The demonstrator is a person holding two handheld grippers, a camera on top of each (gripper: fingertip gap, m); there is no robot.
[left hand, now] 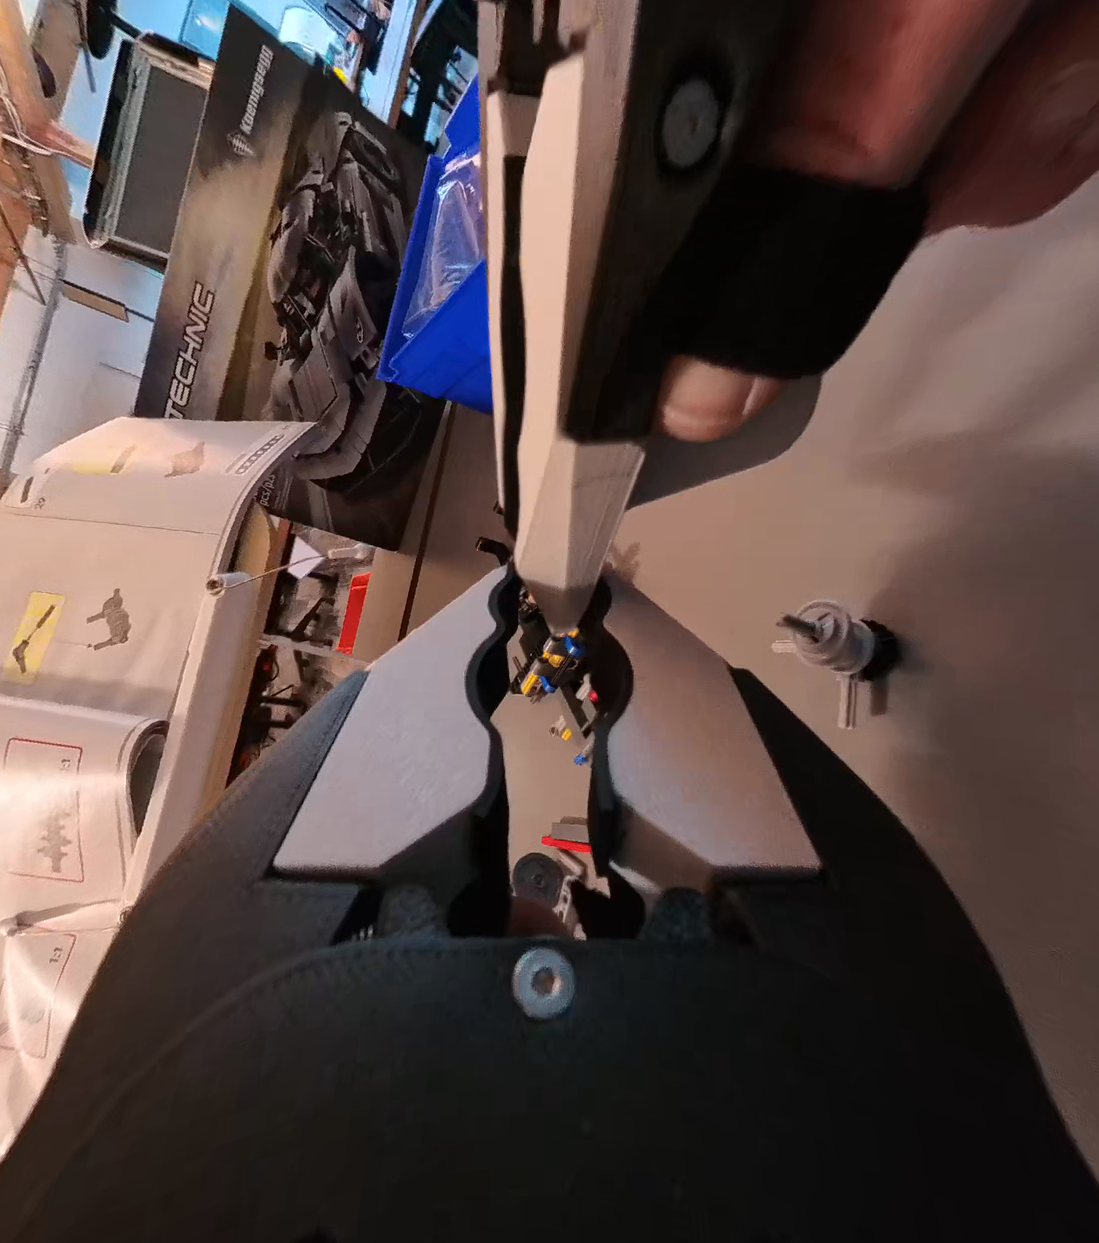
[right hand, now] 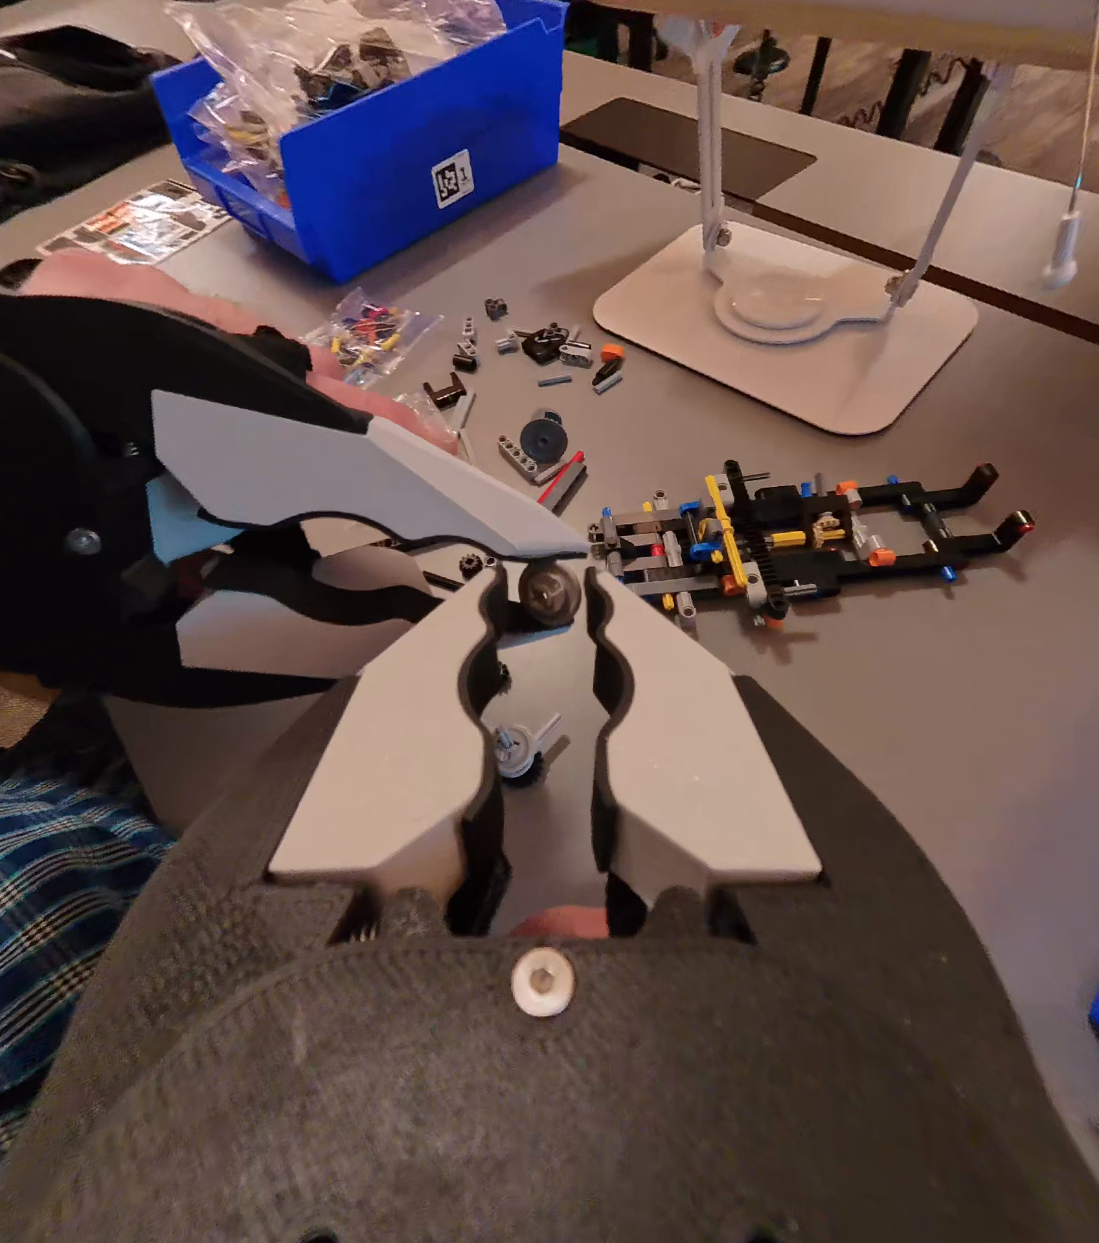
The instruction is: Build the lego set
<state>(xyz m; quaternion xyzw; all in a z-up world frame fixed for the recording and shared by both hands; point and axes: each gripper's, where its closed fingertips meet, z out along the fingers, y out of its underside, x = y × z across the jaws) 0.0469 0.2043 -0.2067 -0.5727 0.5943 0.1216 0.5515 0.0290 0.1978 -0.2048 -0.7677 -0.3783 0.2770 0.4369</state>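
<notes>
My right gripper is closed on a grey round piece just above the grey table. My left gripper comes in from the left. Its jaws are nearly together on a black axle with a small gear, and its tip touches the right gripper's tip. In the left wrist view, the right gripper comes down from the top onto my left gripper and hides the held pieces. The half-built black chassis lies just beyond both tips and also shows in the left wrist view.
A small grey hub with axle and gear lies under the right gripper. Loose parts, a parts bag and a black pulley lie behind. A blue bin, white stand base and instruction booklet ring the area.
</notes>
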